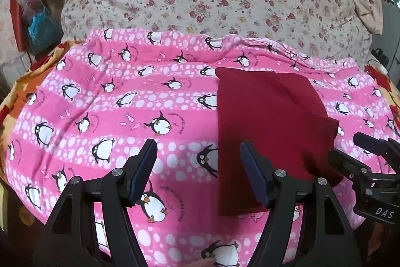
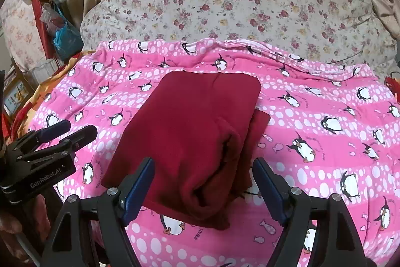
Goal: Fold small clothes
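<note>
Your left gripper (image 1: 198,173) and right gripper (image 2: 202,188) are both wide and empty above the folded red cloth (image 2: 195,131) on the bed's pink penguin blanket (image 2: 312,142).

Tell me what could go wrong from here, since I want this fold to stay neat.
1. The dark red garment has a loose bulging roll at its near right edge; it may spring open if left unpressed.
2. It lies on a soft, wrinkled pink penguin blanket; a low pinch by the open right gripper or left gripper could snag the blanket too.
</note>
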Demonstrator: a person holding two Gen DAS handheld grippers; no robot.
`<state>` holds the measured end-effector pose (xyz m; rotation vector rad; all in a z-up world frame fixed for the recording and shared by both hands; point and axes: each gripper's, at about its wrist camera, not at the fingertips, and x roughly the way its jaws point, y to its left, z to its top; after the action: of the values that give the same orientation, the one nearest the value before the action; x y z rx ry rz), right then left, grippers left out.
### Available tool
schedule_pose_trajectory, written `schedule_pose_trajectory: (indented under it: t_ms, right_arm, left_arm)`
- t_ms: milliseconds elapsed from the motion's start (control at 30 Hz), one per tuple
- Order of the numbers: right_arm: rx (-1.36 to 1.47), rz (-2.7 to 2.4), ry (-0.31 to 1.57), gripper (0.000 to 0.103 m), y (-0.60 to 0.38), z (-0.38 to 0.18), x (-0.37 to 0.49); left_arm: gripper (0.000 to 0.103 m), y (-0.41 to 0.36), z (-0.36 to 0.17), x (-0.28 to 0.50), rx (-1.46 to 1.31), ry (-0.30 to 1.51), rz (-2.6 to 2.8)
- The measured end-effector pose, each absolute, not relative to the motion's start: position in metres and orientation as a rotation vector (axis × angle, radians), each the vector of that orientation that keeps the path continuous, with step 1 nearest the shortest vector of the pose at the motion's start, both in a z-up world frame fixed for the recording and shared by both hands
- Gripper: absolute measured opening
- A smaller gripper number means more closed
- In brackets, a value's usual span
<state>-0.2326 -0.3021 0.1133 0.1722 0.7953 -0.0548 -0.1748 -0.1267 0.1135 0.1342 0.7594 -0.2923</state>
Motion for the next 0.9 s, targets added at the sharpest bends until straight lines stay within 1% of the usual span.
schedule_pose_trajectory:
  t_ms: [333,900]
  right_arm:
    - [0.167,-0.046,0.797,0.078,-0.2979,0.1126,-0.2302]
    - [0.165,-0.043,0.815,0.078,-0.2989,0.106,-0.2265]
  left_arm:
    - [0.069,-0.129,0.1168,-0.179,0.138,0.733,-0.309]
    - [0.069,-0.1289,0.1106,-0.1739,0.125,0.758,-0.316]
